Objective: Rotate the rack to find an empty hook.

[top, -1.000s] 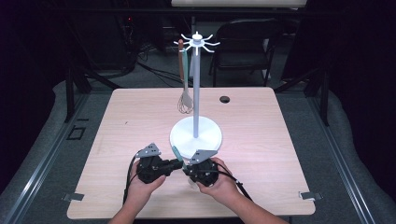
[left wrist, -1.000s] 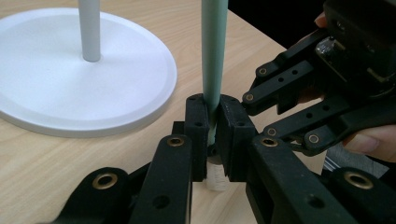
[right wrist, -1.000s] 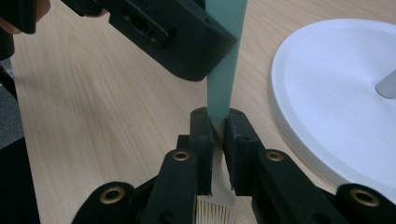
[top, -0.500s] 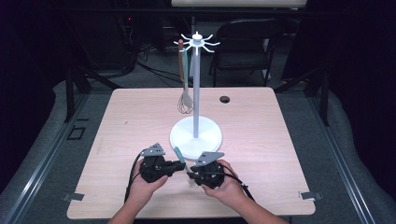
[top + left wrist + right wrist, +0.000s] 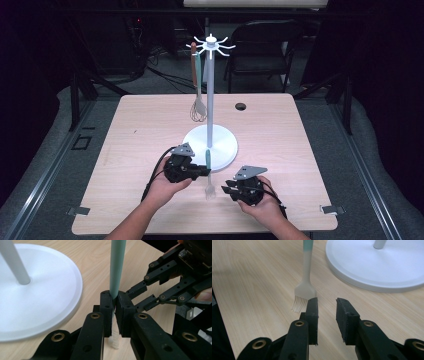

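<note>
Cables trail off the near-left of the pale wooden table (image 5: 125,150), leading up to the left gripper (image 5: 202,172), which the person's left hand (image 5: 162,187) carries just in front of the white stand base (image 5: 222,145). Its jaws are clamped tight on a basting brush (image 5: 209,172), gripping the mint-green handle (image 5: 117,267) close to where it meets the pale neck. In the left gripper view the handle rises straight up out of the pinch and the ribbed whitish neck pokes out below. Seen from above, the brush runs toward the person, its translucent bristles (image 5: 210,191) hovering over the bare wood between the two hands. Behind it the stand's pole (image 5: 210,95) goes up to a ring of hooks, where a whisk (image 5: 198,107) hangs on the left side. Further right, the right gripper (image 5: 229,189) sits in the right hand (image 5: 265,205), close beside the bristles but apart from them. Its jaws have just been opening and now stand partly spread with nothing between them; in the right gripper view the brush head (image 5: 303,296) lies just beyond its left fingertip.
</note>
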Motion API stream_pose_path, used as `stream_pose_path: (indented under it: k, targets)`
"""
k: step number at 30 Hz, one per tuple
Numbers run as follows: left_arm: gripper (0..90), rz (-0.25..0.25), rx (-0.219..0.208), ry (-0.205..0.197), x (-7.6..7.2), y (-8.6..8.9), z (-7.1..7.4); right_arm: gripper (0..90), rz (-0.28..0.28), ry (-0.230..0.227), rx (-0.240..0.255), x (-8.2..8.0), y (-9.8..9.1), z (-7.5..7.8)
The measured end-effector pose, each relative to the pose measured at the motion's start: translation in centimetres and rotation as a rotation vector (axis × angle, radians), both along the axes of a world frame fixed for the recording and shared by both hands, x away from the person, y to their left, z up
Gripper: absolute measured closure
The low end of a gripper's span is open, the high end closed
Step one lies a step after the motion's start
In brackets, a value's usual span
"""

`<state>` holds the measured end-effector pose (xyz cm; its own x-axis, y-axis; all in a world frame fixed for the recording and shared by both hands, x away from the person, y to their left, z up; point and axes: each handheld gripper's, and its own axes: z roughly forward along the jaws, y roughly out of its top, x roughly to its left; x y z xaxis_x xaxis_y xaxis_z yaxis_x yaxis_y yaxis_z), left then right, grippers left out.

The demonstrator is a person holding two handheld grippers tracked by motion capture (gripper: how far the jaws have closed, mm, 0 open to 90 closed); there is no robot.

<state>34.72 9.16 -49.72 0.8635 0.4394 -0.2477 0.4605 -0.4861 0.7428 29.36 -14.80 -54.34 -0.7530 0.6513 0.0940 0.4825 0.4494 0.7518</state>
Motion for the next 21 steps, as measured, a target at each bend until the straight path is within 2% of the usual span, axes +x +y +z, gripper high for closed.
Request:
stream_pose_path:
  k: [6,9,15,21]
  targets:
    - [84.6,-0.013,-0.001,-0.007,0.5,-1.3,-0.4,71.2,-0.028,0.003,0.029,-0.3,-1.4,-0.3]
    - [84.7,0.005,-0.012,-0.003,0.6,-1.3,-0.7,71.2,-0.036,0.002,0.040,-0.4,-1.8,-0.3]
    - [84.8,0.003,-0.053,0.004,0.7,-0.8,-0.5,71.0,-0.048,0.000,0.052,-0.3,-2.1,-0.4]
    - [84.8,0.002,-0.062,-0.003,0.9,0.3,0.7,70.7,-0.059,0.004,0.059,-0.2,-2.3,-0.6]
